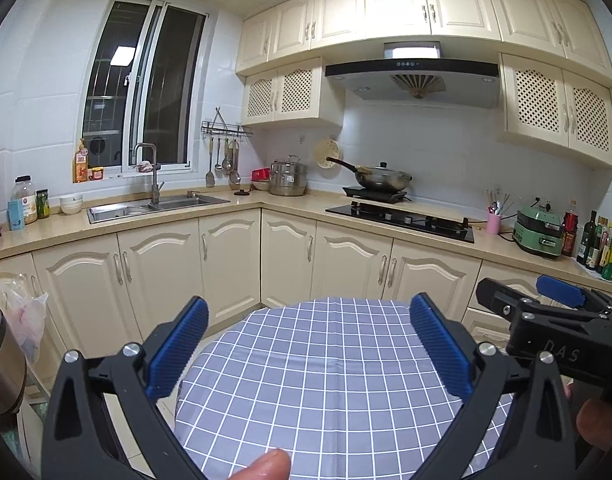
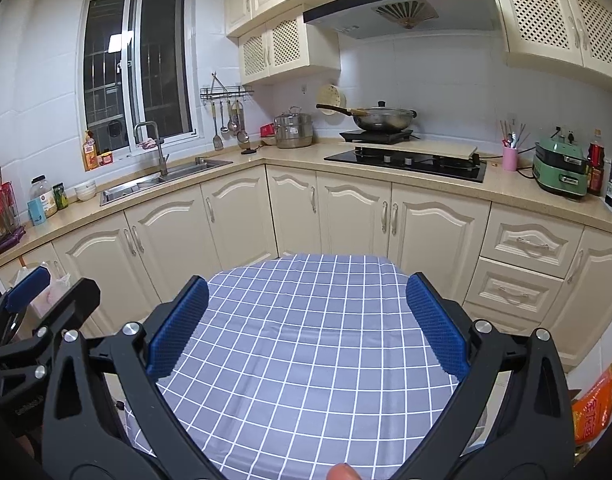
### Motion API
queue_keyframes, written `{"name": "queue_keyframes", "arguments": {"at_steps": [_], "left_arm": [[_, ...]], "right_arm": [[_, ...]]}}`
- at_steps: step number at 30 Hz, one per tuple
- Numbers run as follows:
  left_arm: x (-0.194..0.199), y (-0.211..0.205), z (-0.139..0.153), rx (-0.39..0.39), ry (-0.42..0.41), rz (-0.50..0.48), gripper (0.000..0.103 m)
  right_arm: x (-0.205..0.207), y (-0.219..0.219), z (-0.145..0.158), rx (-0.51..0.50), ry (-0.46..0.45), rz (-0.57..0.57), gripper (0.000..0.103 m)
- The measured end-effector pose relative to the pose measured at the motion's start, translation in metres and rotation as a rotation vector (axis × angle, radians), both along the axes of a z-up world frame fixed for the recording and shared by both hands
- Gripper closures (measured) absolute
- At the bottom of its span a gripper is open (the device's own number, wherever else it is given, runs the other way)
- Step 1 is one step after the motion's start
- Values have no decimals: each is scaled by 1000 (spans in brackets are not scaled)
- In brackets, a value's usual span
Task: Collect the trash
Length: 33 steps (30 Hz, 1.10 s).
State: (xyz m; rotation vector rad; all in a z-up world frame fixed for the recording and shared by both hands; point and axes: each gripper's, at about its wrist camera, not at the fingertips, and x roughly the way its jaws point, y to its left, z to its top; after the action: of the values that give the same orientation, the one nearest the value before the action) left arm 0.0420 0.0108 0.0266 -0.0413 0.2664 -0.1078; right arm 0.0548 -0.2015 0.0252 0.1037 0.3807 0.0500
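My left gripper (image 1: pixel 308 322) is open and empty above a table with a blue checked cloth (image 1: pixel 326 380). My right gripper (image 2: pixel 306 300) is open and empty above the same cloth (image 2: pixel 306 340). The right gripper also shows at the right edge of the left wrist view (image 1: pixel 546 300), and the left gripper at the left edge of the right wrist view (image 2: pixel 45 292). No trash lies on the visible part of the cloth. A plastic bag (image 1: pixel 21 316) hangs on a cabinet at the left. An orange packet (image 2: pixel 596 404) lies low at the right.
Cream cabinets (image 1: pixel 233 264) and an L-shaped counter run behind the table, with a sink (image 1: pixel 153 204), a hob (image 1: pixel 402 218), a wok (image 1: pixel 382 178), a steel pot (image 1: pixel 287 180), a green cooker (image 1: pixel 540 232) and bottles (image 1: pixel 598 240). A steel bin (image 1: pixel 1 364) stands at the left.
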Motion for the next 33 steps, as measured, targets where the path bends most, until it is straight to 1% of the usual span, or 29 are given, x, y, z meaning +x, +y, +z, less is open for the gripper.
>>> {"name": "queue_keyframes", "arguments": {"at_steps": [11,20,23,30,33], "left_arm": [[-3,9,4,3,-17,12,4],[-10,3,4,37,-51,29,4],[-12,5,5,21,-62,21,4],[-11,6,8,13,-55,36,4],[-10,4,9,23,-54,50,4]], "right_arm": [[0,10,6,8,-15,15,6],[-2,12,9,8,-24,17,6],[-2,13,10,12,-23,14,6],[-1,11,9,20,-21,17,6],[0,9,9,27,-22,16,6]]}}
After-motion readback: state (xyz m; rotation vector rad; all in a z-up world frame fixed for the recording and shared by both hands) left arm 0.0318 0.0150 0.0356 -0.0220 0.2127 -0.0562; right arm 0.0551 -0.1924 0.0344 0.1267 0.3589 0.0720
